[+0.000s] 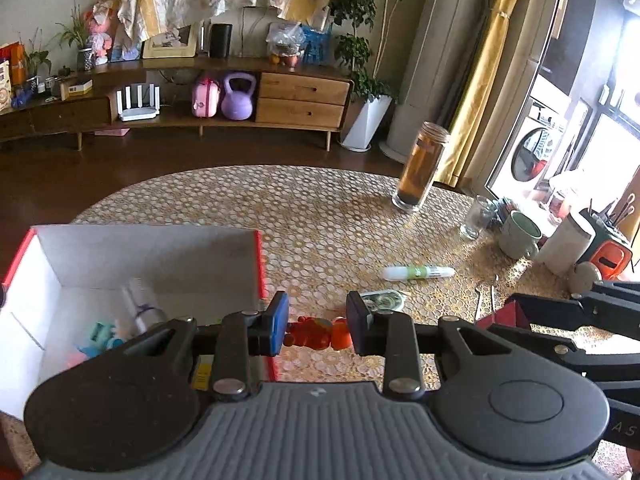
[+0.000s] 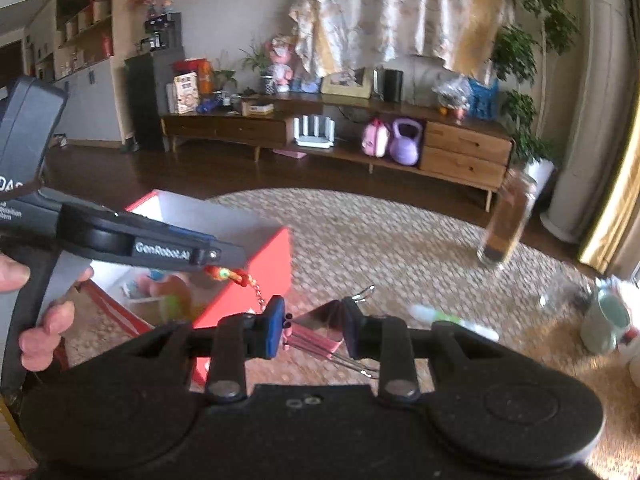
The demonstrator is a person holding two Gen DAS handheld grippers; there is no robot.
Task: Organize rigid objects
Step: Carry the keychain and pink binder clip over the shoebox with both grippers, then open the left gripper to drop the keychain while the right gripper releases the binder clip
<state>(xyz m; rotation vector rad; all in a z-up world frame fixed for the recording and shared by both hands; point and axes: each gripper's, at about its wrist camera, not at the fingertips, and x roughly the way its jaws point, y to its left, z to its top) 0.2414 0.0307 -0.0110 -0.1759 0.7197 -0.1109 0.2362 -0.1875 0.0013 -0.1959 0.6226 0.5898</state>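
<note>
Risks first. Your left gripper (image 1: pixel 317 322) has the orange toy (image 1: pixel 316 332) by a thin grip, and the right wrist view shows its small chain (image 2: pixel 256 294) dangling toward your right gripper (image 2: pixel 314 326). My guess: if you bring both hands over the box (image 1: pixel 160 248) together, the chain could snag on the right fingers or on the box's red rim, and the toy could twist out. The two grippers are also v. close to each other, so a bump could knock either load loose. Go one at a time, imo.

The right load looks awkward: a shiny metal piece (image 2: pixel 320 316) w/ thin pink and wire bits hanging below it. Can't tell exactly what it is. The loose parts could catch on the box wall on the way in.

Tools:
- Left: pads nearly together, clamped on the orange toy, held up off the table (image 1: pixel 320 208), just right of the box.
- Right: pads also close, clamped on the metal piece, held above the table, near the box's red corner.

Box sits at the table's left, open, w/ a few things already inside. Not yet picked up: the white-green tube (image 1: pixel 418 272) and a round flat packet (image 1: pixel 382 300), both on the table beyond the left fingers.
</note>
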